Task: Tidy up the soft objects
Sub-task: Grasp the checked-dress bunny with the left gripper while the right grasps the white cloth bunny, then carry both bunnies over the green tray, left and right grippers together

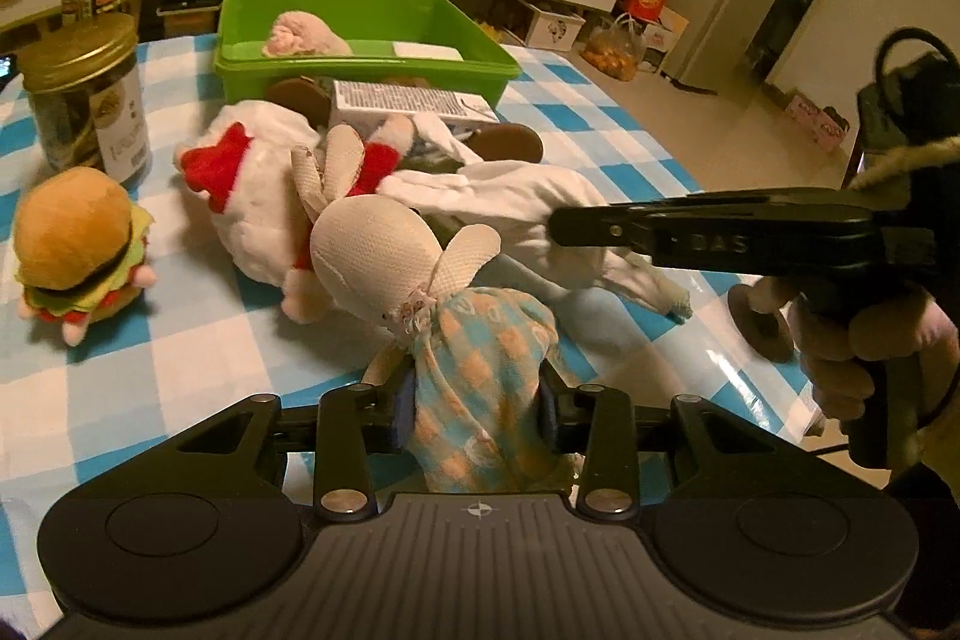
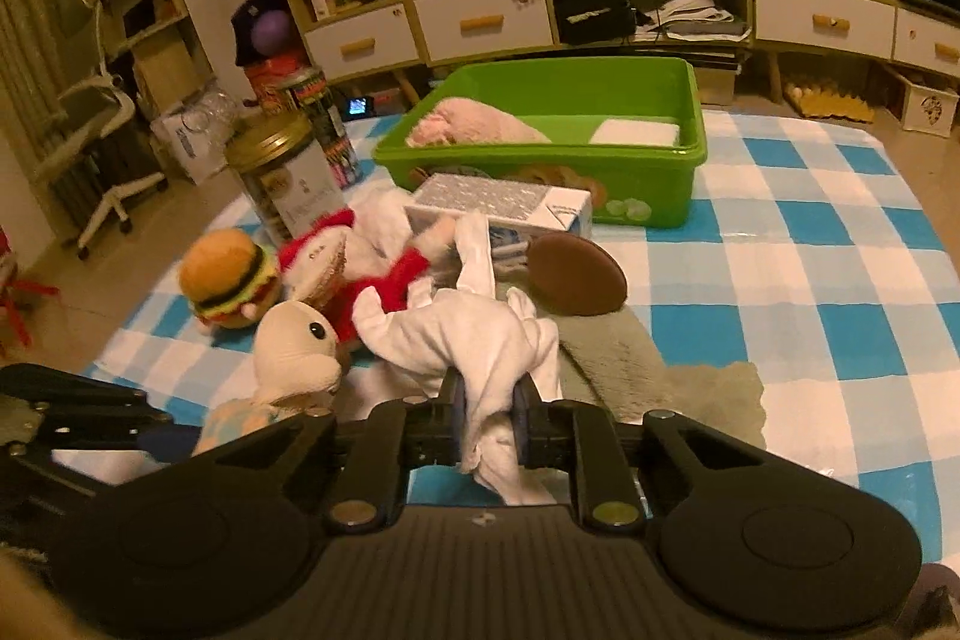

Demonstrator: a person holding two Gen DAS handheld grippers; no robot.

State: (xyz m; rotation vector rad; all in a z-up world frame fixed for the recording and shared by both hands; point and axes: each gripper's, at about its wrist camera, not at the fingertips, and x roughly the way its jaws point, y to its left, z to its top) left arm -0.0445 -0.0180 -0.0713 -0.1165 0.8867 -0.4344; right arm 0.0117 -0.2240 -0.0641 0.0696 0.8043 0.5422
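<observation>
- Both sets of fingers are busy: the left gripper (image 1: 477,415) is clamped on the checked dress of the cream rabbit doll (image 1: 384,250), and the right gripper (image 2: 487,427) is pinched tight on a fold of the white cloth toy (image 2: 474,340).
- Rabbit's cloth body runs straight down between the left pads, with its head and ears sticking out beyond the fingertips toward the middle of the table (image 1: 198,340).
- White toy is bunched between the right pads, and the rest of it drapes forward over the pile toward the green bin (image 2: 540,172) near the table's far edge.
- Each grip looks to me like thin fabric only, so I'd lift slowly and let the weight hang before swinging across.
- White toy seems tangled with the red-and-white plush (image 2: 360,274), so I'd watch for it dragging that or the box (image 2: 504,205) along.
- Burger plush (image 1: 78,250) sits apart, toward the table's left edge.
</observation>
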